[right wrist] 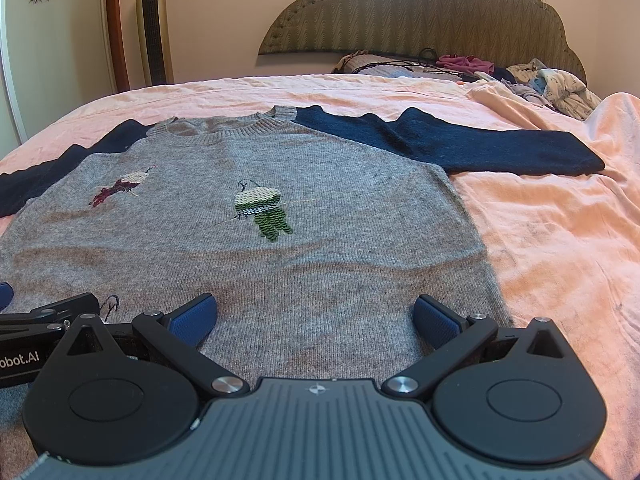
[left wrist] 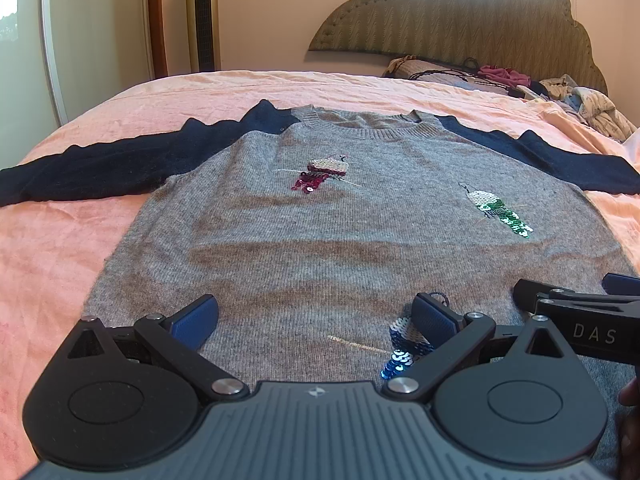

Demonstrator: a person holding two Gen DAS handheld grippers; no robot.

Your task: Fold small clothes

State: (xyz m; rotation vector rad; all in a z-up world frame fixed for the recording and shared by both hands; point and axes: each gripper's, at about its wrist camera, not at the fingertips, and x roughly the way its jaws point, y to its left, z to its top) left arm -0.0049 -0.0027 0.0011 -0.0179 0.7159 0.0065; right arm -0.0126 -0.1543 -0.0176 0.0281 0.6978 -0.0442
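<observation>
A small grey knit sweater (left wrist: 340,240) with navy sleeves lies flat, front up, on the bed, neck at the far side. It has sequin birds in red, green and blue. It also shows in the right wrist view (right wrist: 320,264). My left gripper (left wrist: 316,320) is open over the lower left part of the sweater's body, its jaws empty. My right gripper (right wrist: 316,320) is open over the lower right part, empty. The right gripper's side shows in the left wrist view (left wrist: 576,312). Both sleeves (left wrist: 100,168) (right wrist: 460,144) are spread outward.
The peach bedsheet (right wrist: 560,248) surrounds the sweater. A pile of clothes and black hangers (right wrist: 480,70) lies by the olive padded headboard (right wrist: 420,16). A gold tower fan (left wrist: 203,16) stands by the wall at the far left.
</observation>
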